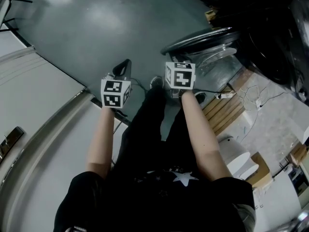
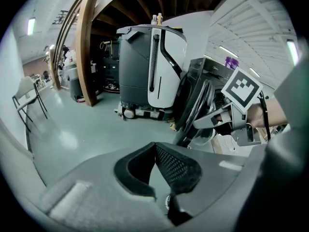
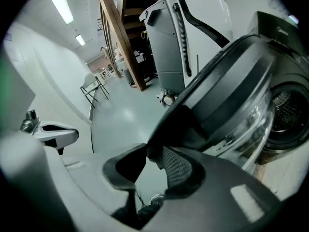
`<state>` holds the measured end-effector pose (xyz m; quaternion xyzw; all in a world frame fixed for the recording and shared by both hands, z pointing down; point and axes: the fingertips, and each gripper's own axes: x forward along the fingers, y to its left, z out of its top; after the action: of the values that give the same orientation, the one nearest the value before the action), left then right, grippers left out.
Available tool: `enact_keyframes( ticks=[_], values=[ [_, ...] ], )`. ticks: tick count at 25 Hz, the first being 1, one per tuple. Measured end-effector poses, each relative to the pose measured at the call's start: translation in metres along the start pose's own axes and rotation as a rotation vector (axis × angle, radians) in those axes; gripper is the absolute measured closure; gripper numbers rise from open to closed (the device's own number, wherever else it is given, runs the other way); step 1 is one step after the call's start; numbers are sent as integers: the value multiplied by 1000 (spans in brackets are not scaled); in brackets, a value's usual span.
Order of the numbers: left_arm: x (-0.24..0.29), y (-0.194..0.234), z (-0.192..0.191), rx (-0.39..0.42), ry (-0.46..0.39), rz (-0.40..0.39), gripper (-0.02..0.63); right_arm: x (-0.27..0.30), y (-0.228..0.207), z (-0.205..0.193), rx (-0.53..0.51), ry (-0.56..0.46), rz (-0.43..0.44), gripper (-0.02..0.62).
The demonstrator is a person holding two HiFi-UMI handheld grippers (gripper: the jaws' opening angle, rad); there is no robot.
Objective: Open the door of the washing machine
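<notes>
While our right gripper pinches the rim of the open door, we should follow its arc smoothly, left gripper closed on nothing.

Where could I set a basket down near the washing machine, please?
The bare grey floor between the white panels and the open washing machine door is free. Beside the door, the wooden pallet and cables crowd things.
</notes>
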<state>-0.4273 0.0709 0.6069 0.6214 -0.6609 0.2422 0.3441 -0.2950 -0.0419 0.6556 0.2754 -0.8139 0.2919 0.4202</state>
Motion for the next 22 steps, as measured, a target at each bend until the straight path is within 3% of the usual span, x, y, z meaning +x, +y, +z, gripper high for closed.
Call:
enact_keyframes(
  ticks=[6, 11, 17, 22],
  values=[
    [3, 32, 2, -29, -5, 10, 594, 20, 14, 43, -162, -80, -18, 505],
    [9, 37, 7, -37, -6, 9, 595, -1, 16, 62, -219, -152, -15, 505],
    [13, 2, 18, -28, -18, -21, 594, -44, -22, 52, -219, -211, -101, 515],
    [8, -51, 30, 29, -30, -60, 594, -100, -75, 29, -183, -269, -200, 569]
  ],
)
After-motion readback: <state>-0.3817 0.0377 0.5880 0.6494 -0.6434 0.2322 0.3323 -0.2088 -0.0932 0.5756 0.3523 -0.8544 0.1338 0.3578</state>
